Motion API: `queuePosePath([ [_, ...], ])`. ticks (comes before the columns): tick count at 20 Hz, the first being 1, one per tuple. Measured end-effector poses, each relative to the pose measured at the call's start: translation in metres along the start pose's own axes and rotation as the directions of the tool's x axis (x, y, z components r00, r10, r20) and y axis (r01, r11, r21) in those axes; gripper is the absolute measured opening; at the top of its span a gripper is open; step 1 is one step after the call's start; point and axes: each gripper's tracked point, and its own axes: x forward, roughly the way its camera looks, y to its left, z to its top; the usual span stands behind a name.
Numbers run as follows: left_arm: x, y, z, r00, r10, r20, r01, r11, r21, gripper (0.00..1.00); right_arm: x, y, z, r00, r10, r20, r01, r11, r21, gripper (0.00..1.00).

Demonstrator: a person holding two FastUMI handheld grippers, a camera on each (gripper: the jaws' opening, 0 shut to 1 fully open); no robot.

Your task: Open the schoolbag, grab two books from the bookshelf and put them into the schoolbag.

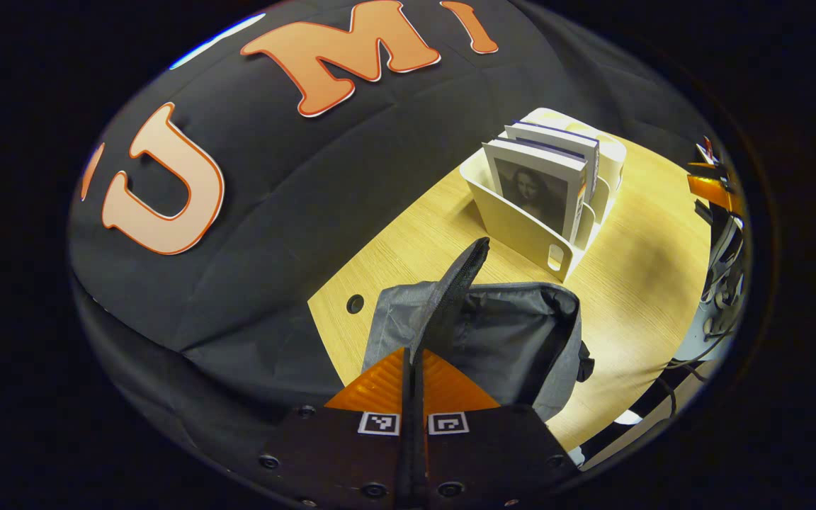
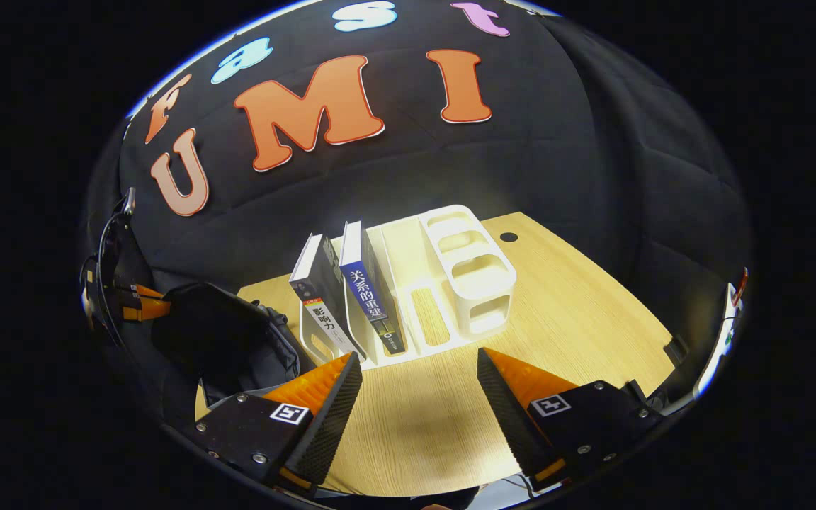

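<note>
In the left gripper view, the left gripper (image 1: 414,361) is clamped on the raised black flap (image 1: 454,297) of the grey fabric schoolbag (image 1: 514,340), both orange fingers pressed flat against it. The flap stands upright, and the schoolbag's dark interior is exposed. The schoolbag rests on the light wooden table (image 1: 635,283). Beyond it, near but apart, stands the white plastic bookshelf (image 1: 521,230) with two books (image 1: 535,188) upright in its slots.

In the right gripper view, the right gripper (image 2: 418,382) hovers above the table (image 2: 578,319) with its fingers wide apart and nothing between them. Just ahead stands the bookshelf (image 2: 472,276). A black-spined book (image 2: 323,301) and a blue-spined book (image 2: 369,283) lean side by side in its left slots. The schoolbag (image 2: 217,333) lies at the left, beside the bookshelf, with the left gripper (image 2: 142,301) at its far edge.
</note>
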Motion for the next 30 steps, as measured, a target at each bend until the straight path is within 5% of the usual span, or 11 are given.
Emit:
queuePosePath([
  [6,0.003,0.019,0.016,0.998,-0.04,0.053,0.042,0.999,-0.027,0.01,-0.009,0.03,0.031,0.999,0.016,-0.028,-0.016,1.0,-0.003,0.98],
  [17,0.016,0.034,0.023,0.994,-0.086,0.065,0.086,0.996,0.0,0.01,0.006,0.151,0.124,0.953,0.183,-0.243,-0.226,0.96,-0.167,0.98],
  [23,0.022,0.045,0.02,0.994,-0.097,0.051,0.098,0.995,-0.014,0.01,0.073,0.179,0.129,0.88,0.156,-0.449,-0.234,0.964,-0.123,0.98],
  [30,0.031,0.046,0.019,0.993,-0.116,0.029,0.116,0.993,-0.03,0.01,0.162,0.18,0.099,0.799,0.014,-0.601,-0.151,0.972,-0.178,0.98],
])
